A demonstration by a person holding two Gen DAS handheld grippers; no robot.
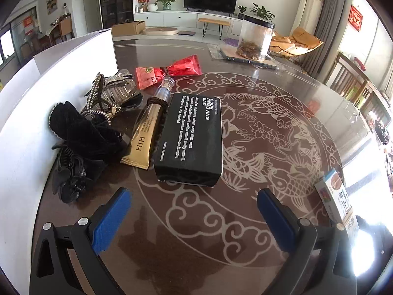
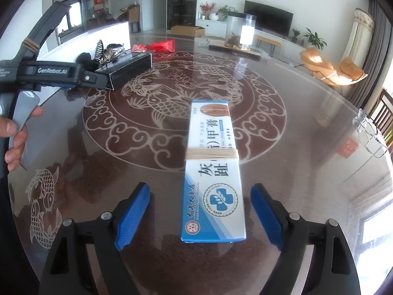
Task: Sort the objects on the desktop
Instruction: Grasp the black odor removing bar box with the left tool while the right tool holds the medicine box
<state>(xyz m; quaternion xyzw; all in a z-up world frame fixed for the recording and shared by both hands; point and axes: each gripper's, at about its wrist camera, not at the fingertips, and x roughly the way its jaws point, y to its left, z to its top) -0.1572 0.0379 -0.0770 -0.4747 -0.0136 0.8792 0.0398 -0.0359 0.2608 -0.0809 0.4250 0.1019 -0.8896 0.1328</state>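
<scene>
Both claws stand apart with nothing clamped. At the bottom of the right wrist view, the right gripper shows its blue ribbed pads spread on either side of the near end of a long blue-and-white ointment box, which lies flat on the glossy dark round table with the pale fish pattern; a tan rubber band wraps the box's middle, and the pads do not touch it. The left gripper sits at the bottom of its own view, jaws wide, over bare tabletop. Just above it, at frame centre, lies a black rectangular box printed "ODOR REMOVING BAR". Touching its left side is a gold tube with a clear cap. Further left, against a white board, sits a heap of black fabric hair accessories and rhinestone pieces, perhaps clips, though the tangle is hard to read. A red wrapped packet lies above them, and a clear plastic jar with a black lid stands at upper right.
</scene>
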